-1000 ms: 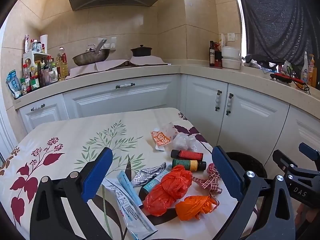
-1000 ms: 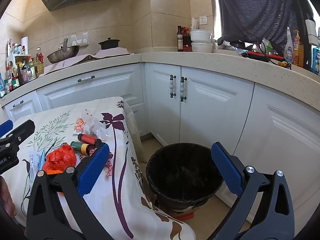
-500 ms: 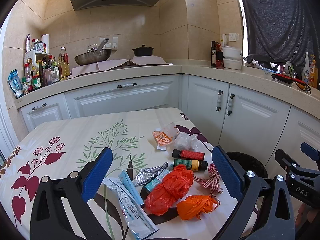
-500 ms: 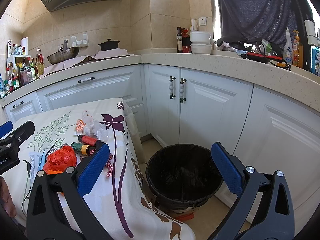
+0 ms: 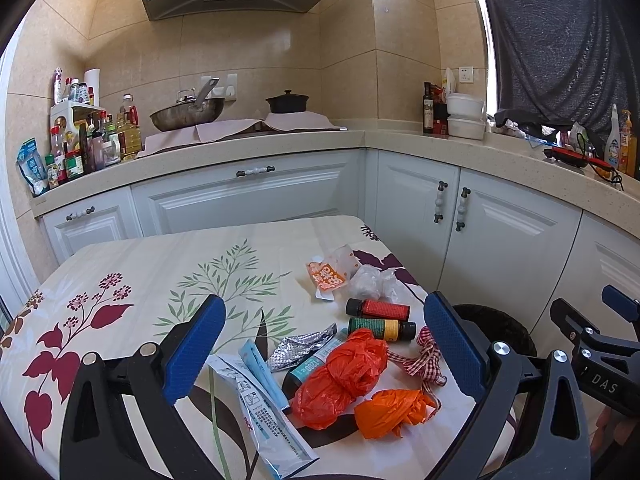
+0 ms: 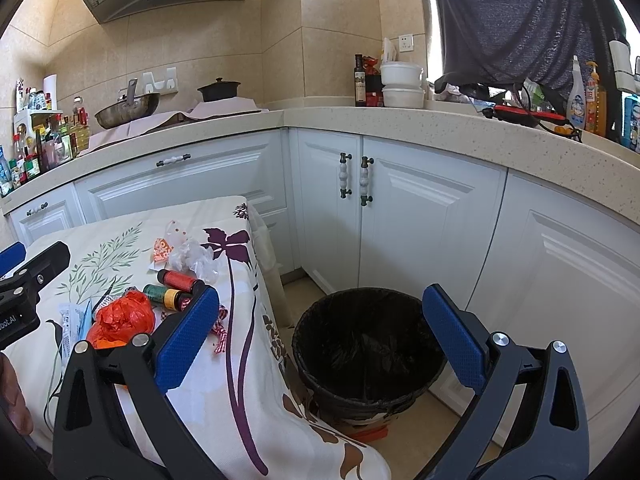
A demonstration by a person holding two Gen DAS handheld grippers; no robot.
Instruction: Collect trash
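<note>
Trash lies on the near right part of the table: two crumpled orange bags (image 5: 340, 376) (image 5: 390, 406), a silver foil wrapper (image 5: 300, 344), a long white and blue packet (image 5: 264, 412), two small bottles (image 5: 378, 309) (image 5: 382, 328), a checked ribbon (image 5: 424, 356), clear plastic (image 5: 370, 280) and an orange snack wrapper (image 5: 326, 276). My left gripper (image 5: 324, 356) is open above this pile, empty. My right gripper (image 6: 320, 336) is open and empty, over the table's edge and the black-lined trash bin (image 6: 366, 344) on the floor. The orange bag (image 6: 120, 318) also shows in the right wrist view.
The table carries a floral tablecloth (image 5: 140, 280). White cabinets (image 6: 400, 208) and an L-shaped counter (image 5: 240, 148) stand behind, with a wok (image 5: 188, 114), a pot (image 5: 287, 102) and bottles (image 5: 80, 148). The bin stands between the table and the cabinets.
Both grippers stay open. The views have shifted only slightly; the trash has not moved.
</note>
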